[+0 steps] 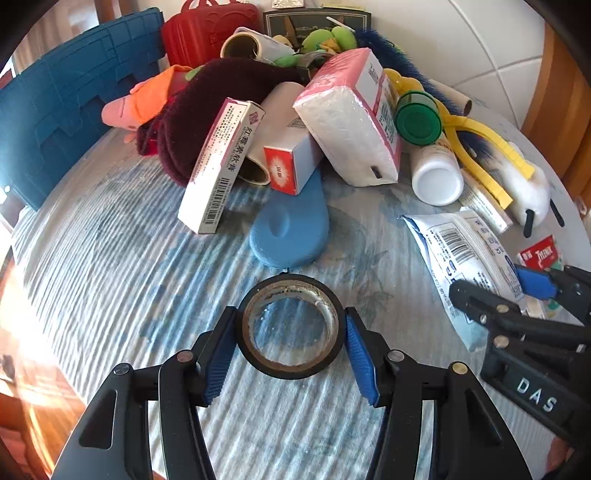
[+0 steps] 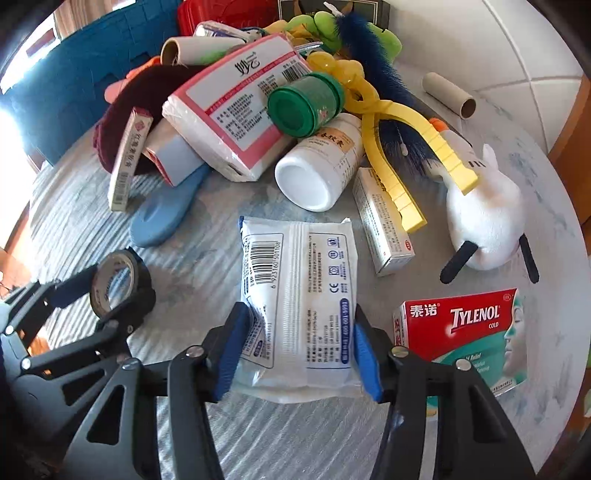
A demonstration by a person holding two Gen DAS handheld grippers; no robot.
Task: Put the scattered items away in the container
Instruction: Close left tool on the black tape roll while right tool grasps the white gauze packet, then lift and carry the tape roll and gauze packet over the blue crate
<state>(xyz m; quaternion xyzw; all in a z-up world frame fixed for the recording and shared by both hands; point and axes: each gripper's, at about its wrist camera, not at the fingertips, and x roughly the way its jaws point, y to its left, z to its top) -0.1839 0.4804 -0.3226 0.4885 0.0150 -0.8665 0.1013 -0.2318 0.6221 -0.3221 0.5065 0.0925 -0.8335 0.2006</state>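
My left gripper (image 1: 290, 347) has its blue pads on both sides of a black tape roll (image 1: 291, 326) that lies flat on the table; the pads touch its rim. It also shows in the right wrist view (image 2: 118, 288). My right gripper (image 2: 298, 350) is closed on a white wipes packet (image 2: 299, 295), also seen in the left wrist view (image 1: 461, 258). A blue container (image 1: 62, 110) stands at the far left. A pile of items lies behind: pink tissue pack (image 1: 351, 114), green-capped jar (image 1: 419, 118), white bottle (image 1: 437, 177).
A Tylenol box (image 2: 461, 332) lies right of the right gripper. A white plush toy (image 2: 484, 221), yellow tongs (image 2: 399, 155), a small medicine box (image 2: 384, 225), a blue shoe insole (image 1: 291, 229) and a red case (image 1: 207, 33) lie around. The round table's edge (image 2: 569, 206) curves at right.
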